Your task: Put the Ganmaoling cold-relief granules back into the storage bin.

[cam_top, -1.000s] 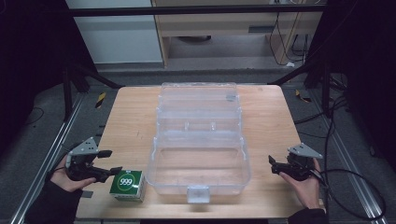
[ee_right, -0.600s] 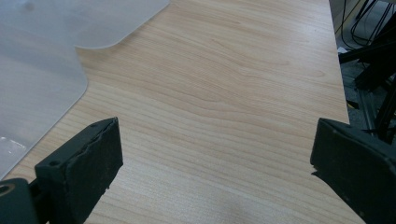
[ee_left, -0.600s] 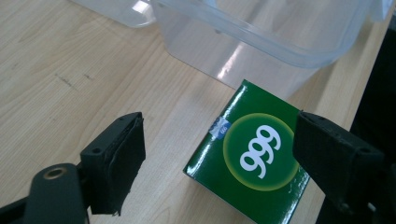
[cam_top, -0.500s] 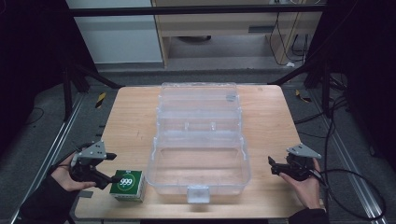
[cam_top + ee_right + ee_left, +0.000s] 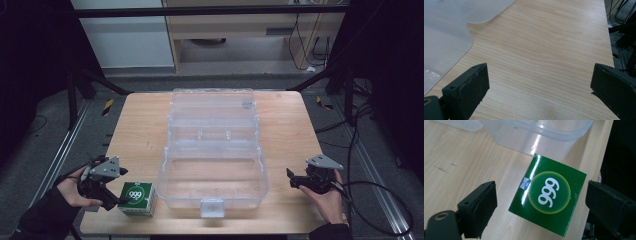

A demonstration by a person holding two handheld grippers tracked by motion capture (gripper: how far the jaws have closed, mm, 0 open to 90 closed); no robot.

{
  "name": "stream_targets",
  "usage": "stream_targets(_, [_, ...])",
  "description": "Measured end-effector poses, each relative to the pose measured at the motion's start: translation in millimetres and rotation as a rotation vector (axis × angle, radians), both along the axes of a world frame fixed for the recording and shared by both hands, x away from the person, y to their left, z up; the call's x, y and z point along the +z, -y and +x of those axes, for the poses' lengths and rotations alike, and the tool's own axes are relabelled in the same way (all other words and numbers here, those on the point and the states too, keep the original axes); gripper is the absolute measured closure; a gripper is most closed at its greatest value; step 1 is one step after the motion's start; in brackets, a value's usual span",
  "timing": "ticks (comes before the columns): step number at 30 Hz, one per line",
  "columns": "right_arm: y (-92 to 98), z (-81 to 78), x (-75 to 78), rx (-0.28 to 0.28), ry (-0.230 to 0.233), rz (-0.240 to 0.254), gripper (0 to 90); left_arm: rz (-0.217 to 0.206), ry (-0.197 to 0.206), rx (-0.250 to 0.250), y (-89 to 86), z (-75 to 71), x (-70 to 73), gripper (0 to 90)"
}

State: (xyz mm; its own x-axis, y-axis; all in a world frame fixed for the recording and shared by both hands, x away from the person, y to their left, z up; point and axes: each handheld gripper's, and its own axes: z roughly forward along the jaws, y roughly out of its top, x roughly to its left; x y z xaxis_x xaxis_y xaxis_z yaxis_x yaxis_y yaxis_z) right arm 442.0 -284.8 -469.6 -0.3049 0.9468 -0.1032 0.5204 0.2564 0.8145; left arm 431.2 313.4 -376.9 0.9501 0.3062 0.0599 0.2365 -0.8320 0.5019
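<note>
Hovering your left gripper point(image 5: 121, 192) over the green box point(image 5: 136, 198), you are holding its jaws wide, one on each side of the box and neither touching it in the left gripper view. The box point(image 5: 548, 194) is lying flat on the table point(image 5: 137, 130) at the near left corner, just beside the clear plastic container point(image 5: 213, 165), with its "999" face up. Seen along the gripper, it is sitting turned at a slant between the jaws, so they are facing its corners more than its flat sides; in my judgement you would need a slight twist of the hand before closing. Your left hand point(image 5: 72, 189) is plainly the nearer one.

The box is glossy printed card, square-edged and catching glare. The container is a transparent, round-cornered tub with its lid thrown open toward the far side and a small latch at the near rim, and it is standing empty. The table is pale wood grain.

Your right gripper point(image 5: 295, 179) is waiting well apart on the other side, jaws likewise wide over bare wood.
</note>
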Motion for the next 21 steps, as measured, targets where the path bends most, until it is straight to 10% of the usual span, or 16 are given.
stream_targets(21, [-1.2,1.7,-4.4,0.017,-0.026,-0.021,1.6,0.109,-0.021,-0.131,21.2,0.0,-19.8,3.9])
